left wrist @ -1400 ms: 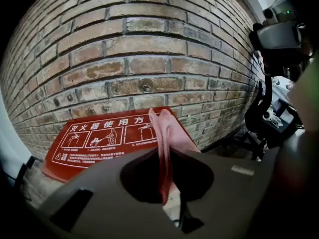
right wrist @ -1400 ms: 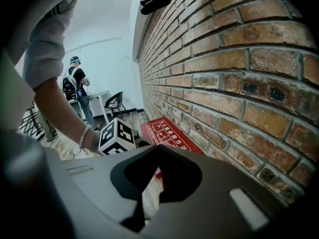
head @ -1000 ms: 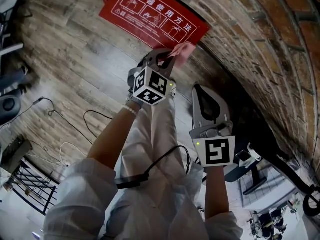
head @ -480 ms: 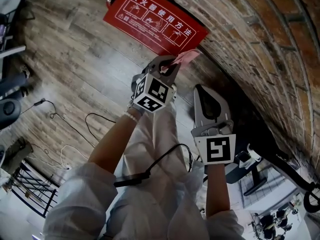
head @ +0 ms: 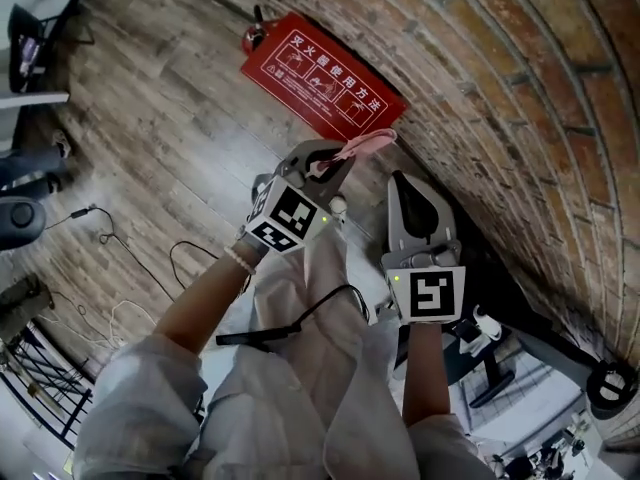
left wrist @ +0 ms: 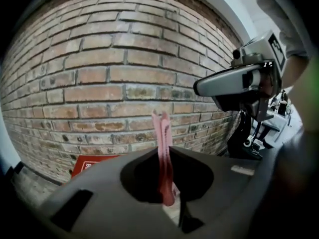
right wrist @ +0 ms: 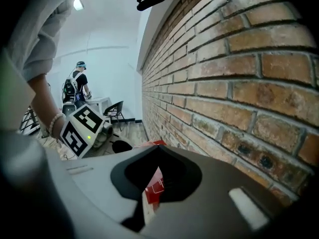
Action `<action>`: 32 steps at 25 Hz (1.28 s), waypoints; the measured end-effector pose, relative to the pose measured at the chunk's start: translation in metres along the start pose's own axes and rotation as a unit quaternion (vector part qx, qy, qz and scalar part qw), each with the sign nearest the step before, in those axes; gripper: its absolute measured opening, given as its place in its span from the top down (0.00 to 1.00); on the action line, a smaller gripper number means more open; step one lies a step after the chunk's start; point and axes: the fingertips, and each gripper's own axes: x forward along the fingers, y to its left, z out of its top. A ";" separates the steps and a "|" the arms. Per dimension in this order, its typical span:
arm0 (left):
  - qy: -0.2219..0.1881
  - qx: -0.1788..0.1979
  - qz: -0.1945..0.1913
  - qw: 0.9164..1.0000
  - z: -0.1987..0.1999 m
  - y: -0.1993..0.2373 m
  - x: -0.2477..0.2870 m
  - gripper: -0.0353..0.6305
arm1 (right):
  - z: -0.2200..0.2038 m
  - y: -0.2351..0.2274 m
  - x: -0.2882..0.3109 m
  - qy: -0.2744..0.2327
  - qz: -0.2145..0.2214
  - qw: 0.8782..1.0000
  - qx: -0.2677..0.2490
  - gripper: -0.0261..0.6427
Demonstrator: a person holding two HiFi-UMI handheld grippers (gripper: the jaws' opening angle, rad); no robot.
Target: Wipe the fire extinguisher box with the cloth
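The fire extinguisher box (head: 322, 75) is a flat red case with white pictograms, lying on the wooden floor against the brick wall; a corner of it also shows low in the left gripper view (left wrist: 92, 163) and through the right gripper's housing (right wrist: 152, 185). My left gripper (head: 338, 158) is shut on a pink cloth (head: 365, 144), which stands up folded between the jaws (left wrist: 163, 148). It hangs short of the box's near corner, apart from it. My right gripper (head: 403, 183) is beside it to the right, close to the wall, shut with nothing in it.
The brick wall (head: 520, 98) curves along the right. A red extinguisher top (head: 256, 32) sits at the box's far end. Cables (head: 190, 253) lie on the floor at the left. A chair base (head: 480, 368) stands behind my right arm. A person (right wrist: 77, 83) stands far off.
The box now shows whole and farther from my left gripper than before. The left gripper still holds the cloth, now turned a little more to the right. The right gripper has barely moved.
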 end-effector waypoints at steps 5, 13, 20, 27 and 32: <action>-0.023 0.016 0.011 1.000 0.052 0.001 -0.040 0.93 | 0.047 -0.002 -0.017 -0.023 -0.006 0.999 -0.023 0.95; -0.072 0.031 0.048 0.996 0.139 0.014 -0.109 0.93 | 0.116 -0.006 -0.044 -0.059 -0.012 0.997 -0.058 0.95; -0.118 0.034 0.088 0.989 0.196 0.023 -0.166 0.93 | 0.162 -0.007 -0.068 -0.095 -0.024 0.992 -0.074 0.95; -0.142 0.029 0.124 0.982 0.225 0.029 -0.203 0.93 | 0.178 -0.013 -0.080 -0.109 -0.036 0.991 -0.070 0.95; -0.148 0.041 0.141 0.978 0.230 0.035 -0.215 0.93 | 0.190 -0.010 -0.081 -0.119 -0.034 0.990 -0.074 0.95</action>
